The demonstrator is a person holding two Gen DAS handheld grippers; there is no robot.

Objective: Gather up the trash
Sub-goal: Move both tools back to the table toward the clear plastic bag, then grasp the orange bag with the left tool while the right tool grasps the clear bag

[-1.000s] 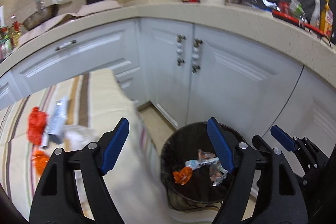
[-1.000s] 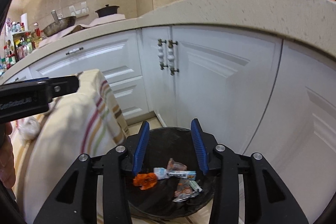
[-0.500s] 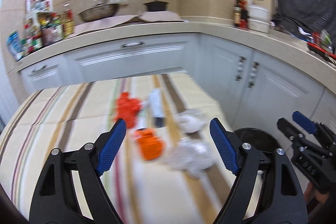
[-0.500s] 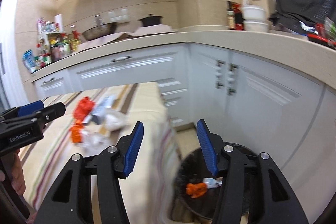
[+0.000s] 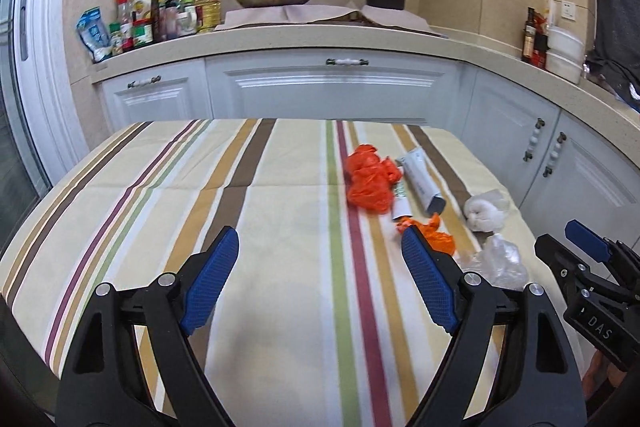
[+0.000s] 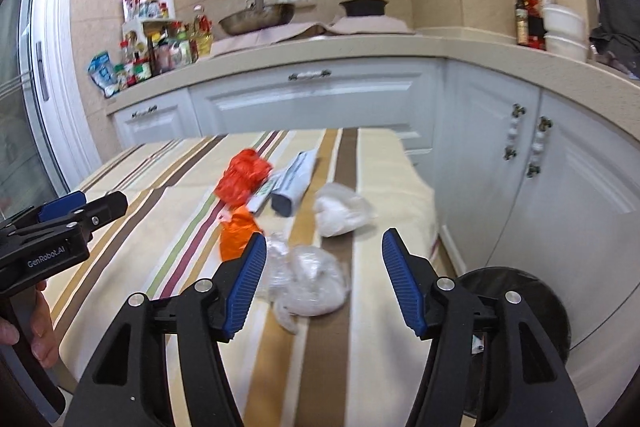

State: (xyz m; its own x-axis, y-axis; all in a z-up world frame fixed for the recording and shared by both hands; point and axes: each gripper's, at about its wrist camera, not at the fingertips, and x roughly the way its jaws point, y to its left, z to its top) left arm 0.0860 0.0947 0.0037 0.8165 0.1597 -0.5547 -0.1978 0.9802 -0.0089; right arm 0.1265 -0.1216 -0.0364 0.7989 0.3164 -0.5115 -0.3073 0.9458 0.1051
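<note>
Trash is lying in a small group near the right edge of the striped tablecloth (image 5: 280, 227). There are 2 orange crumpled pieces: the bigger orange bag (image 5: 368, 181) and the smaller orange scrap (image 5: 434, 237), which is sitting closer to the cameras. Beside the bag a grey tube (image 5: 420, 179) is lying. A white wad (image 5: 484, 211) and a clear plastic wrap (image 6: 308, 279) are resting nearer to the table edge. The left gripper (image 5: 316, 285) is hanging above bare cloth with its jaws wide apart and nothing between them. The right gripper (image 6: 322, 281) has just been opening its jaws; they are standing apart above the clear wrap, not pressing it. The black bin (image 6: 516, 291) is standing on the floor beside the table.
</note>
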